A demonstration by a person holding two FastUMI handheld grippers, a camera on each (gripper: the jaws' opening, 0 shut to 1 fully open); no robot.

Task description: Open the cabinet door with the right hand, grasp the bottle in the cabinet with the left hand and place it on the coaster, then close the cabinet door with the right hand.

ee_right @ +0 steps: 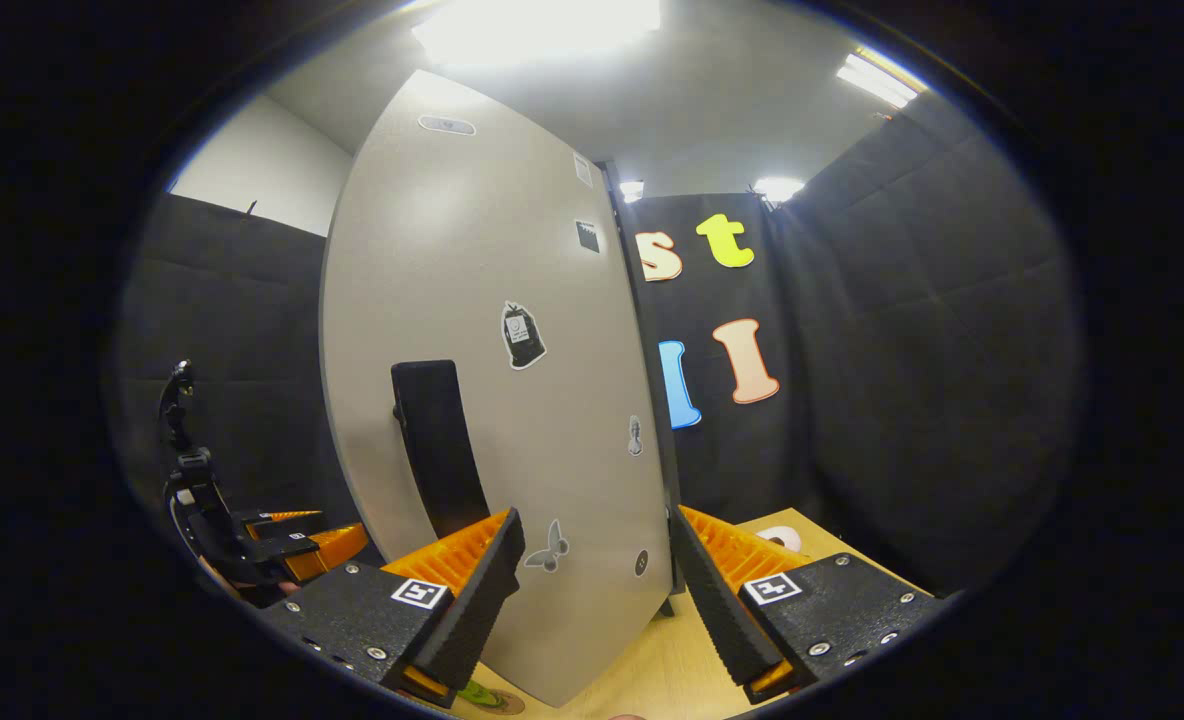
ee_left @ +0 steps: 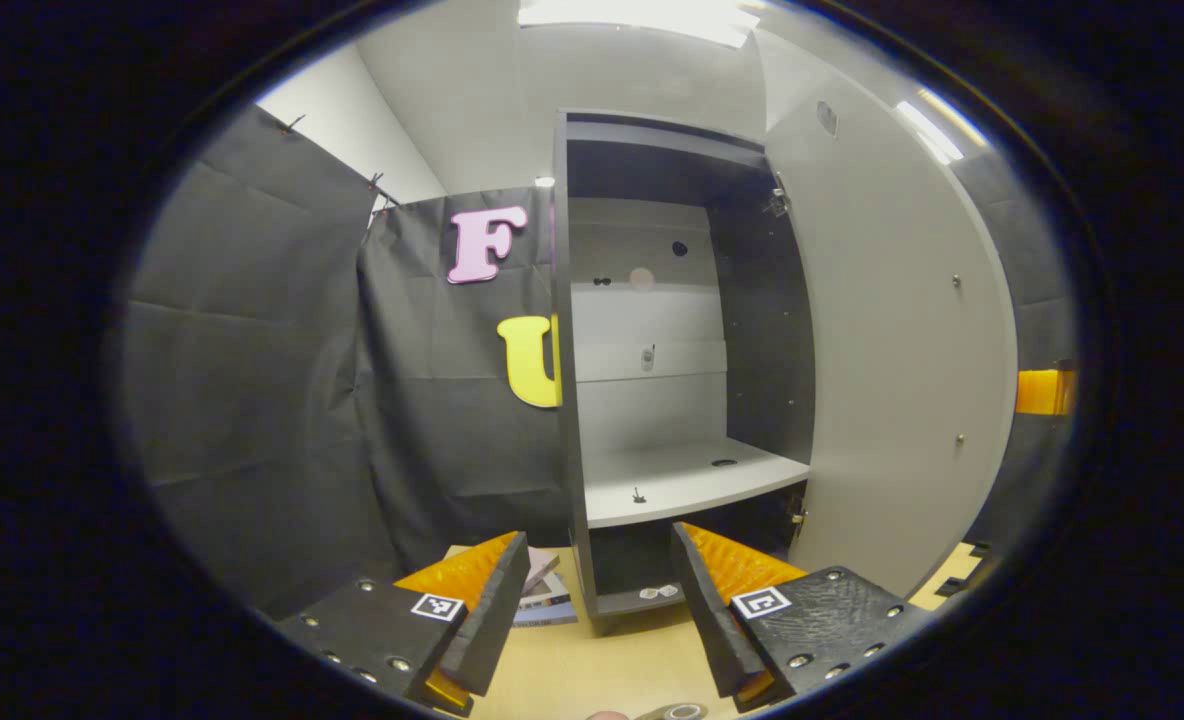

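grey door (ee_right: 512,400) stands wide open, shelf (ee_left: 682,480) bare, no bottle to be seen there. left gripper (ee_left: 600,590) gapes empty before the cabinet (ee_left: 652,330); right gripper (ee_right: 597,590) gapes empty at the door's edge. closing looks like what's left.

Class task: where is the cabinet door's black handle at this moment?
In the right gripper view, the black handle sits on the open cabinet door, left of centre, just above the right gripper's left finger.
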